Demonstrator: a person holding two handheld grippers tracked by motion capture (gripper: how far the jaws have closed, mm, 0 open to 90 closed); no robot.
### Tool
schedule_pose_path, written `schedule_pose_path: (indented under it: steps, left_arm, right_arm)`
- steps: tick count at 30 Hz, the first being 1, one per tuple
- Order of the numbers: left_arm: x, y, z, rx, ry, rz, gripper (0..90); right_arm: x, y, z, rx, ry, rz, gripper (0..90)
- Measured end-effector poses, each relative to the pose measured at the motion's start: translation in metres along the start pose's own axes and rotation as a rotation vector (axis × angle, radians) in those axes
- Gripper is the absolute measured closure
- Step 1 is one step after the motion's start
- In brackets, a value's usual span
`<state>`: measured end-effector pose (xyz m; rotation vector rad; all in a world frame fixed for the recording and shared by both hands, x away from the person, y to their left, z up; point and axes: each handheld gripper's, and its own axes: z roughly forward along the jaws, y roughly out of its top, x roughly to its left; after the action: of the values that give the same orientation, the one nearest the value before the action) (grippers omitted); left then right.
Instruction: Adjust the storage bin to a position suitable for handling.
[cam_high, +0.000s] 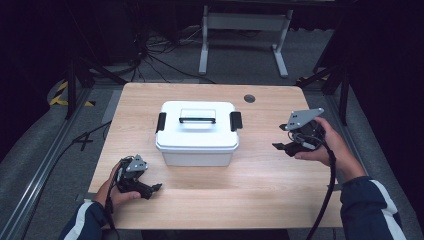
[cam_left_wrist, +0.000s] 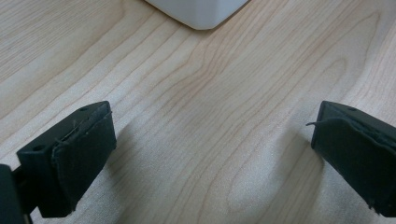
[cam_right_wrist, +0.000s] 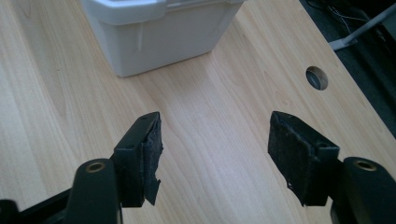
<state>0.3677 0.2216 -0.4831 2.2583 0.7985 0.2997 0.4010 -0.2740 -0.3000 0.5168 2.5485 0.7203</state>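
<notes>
A white plastic box with a closed lid, a black top handle and black side latches stands in the middle of the wooden table. My left gripper rests low near the front left, below the box's left corner, open with nothing between its jaws. The box's bottom corner shows beyond those jaws. My right gripper is held to the right of the box, open and empty, pointing toward the box's side.
A round cable hole sits at the table's back right, also the hole beside my right jaw. White desk legs and cables lie on the floor behind the table.
</notes>
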Motion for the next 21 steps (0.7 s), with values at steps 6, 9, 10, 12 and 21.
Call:
schedule_pose_path:
  steps: [6,9,10,12,21]
  left_arm:
    - [0.000,0.000,0.000,0.001,0.001,-0.001,0.4]
    - [0.000,0.000,0.000,0.001,0.000,-0.001,0.4]
    - [0.000,0.000,0.000,0.001,0.000,-0.001,0.4]
    - [0.000,0.000,0.000,0.001,0.001,-0.001,0.4]
    - [0.000,0.000,0.000,0.002,0.001,0.002,0.2]
  right_arm:
    - [-0.006,0.017,0.006,0.014,0.011,-0.024,35.3]
    - [-0.007,0.029,0.008,0.023,-0.001,-0.057,35.4]
    - [-0.007,0.032,0.009,0.020,0.000,-0.065,35.7]
    - [-0.007,0.039,0.009,0.019,-0.006,-0.074,36.4]
    - [-0.008,0.073,0.008,0.003,-0.004,-0.131,40.5]
